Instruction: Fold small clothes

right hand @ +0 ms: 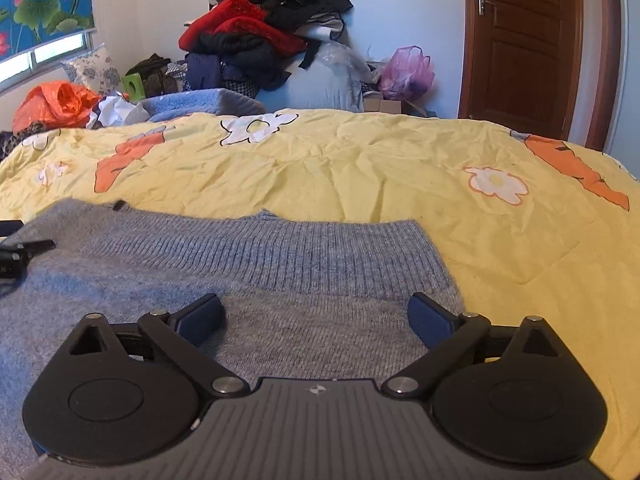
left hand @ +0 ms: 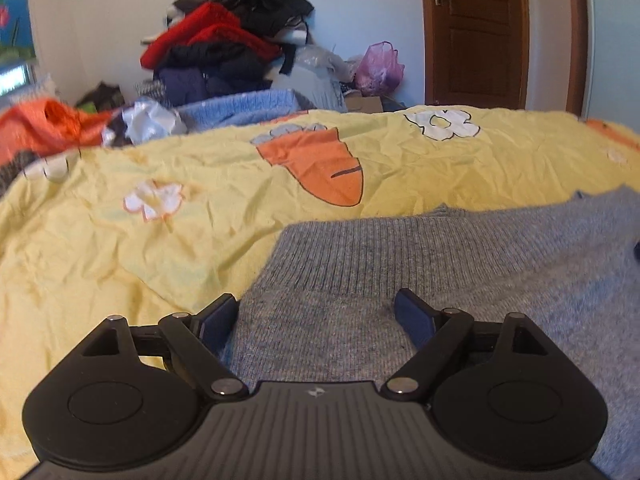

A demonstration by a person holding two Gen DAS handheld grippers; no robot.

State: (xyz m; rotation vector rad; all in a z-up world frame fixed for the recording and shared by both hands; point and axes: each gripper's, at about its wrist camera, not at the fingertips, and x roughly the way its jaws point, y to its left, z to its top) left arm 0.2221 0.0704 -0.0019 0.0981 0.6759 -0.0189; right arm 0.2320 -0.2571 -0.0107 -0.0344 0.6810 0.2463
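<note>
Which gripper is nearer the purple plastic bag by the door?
Right, probably. The right gripper is over the gray sweater's door-side half; the left gripper is over its far half, farther from the purple plastic bag.

A yellow bedspread (right hand: 360, 168) printed with orange carrots and white flowers covers the bed. Beyond its far edge a heap of red, black and navy clothes (right hand: 260, 40) leans against the white wall, a pink plastic bag (right hand: 406, 70) to its right. A brown wooden door (right hand: 520, 40) stands farther right, an orange bag (right hand: 56, 104) at far left
</note>
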